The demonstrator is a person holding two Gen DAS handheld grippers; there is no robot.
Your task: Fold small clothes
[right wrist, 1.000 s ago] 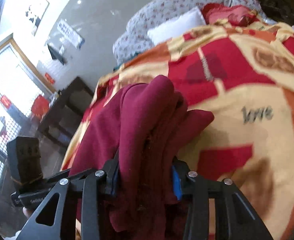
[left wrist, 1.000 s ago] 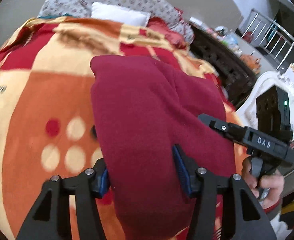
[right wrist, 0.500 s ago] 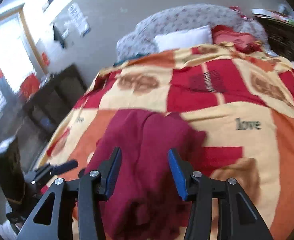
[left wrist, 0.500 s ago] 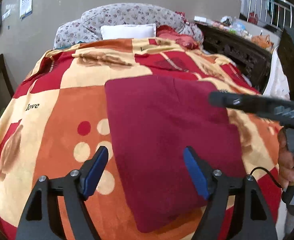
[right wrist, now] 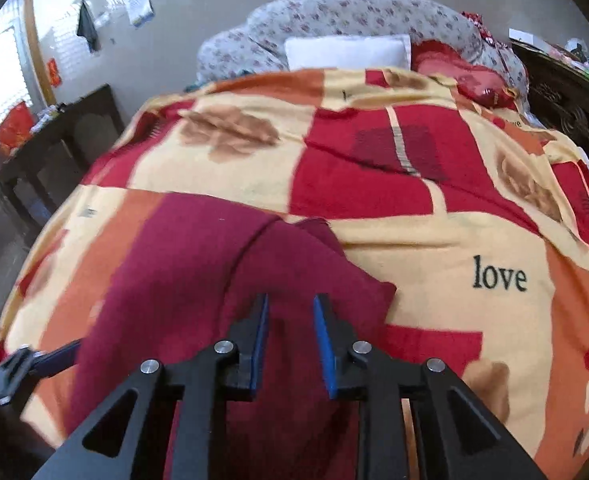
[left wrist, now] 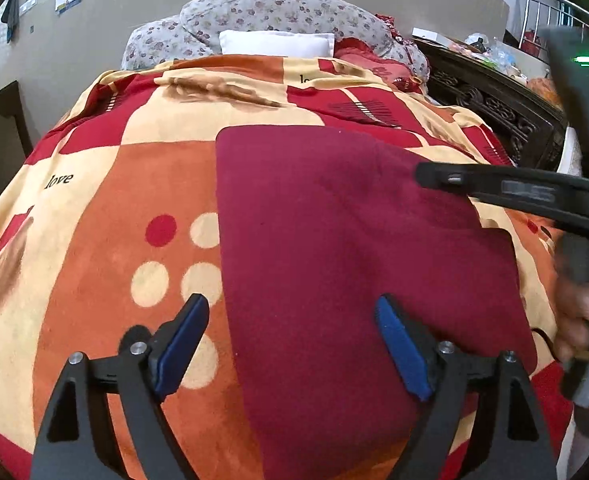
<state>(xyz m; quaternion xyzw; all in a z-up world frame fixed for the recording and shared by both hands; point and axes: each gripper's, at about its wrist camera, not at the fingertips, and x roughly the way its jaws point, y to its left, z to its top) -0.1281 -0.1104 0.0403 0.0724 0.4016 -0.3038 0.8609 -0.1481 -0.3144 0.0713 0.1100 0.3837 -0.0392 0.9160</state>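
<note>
Both my tools, left tool [left wrist: 290,344] and right tool [right wrist: 290,340], are let go; grabbing the blanket [left wrist: 94,208] too could mess up the red cloth [left wrist: 334,240].

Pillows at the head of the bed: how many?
2: a white pillow in the middle, a red pillow just to its right. More may be hidden under the blanket.
</note>
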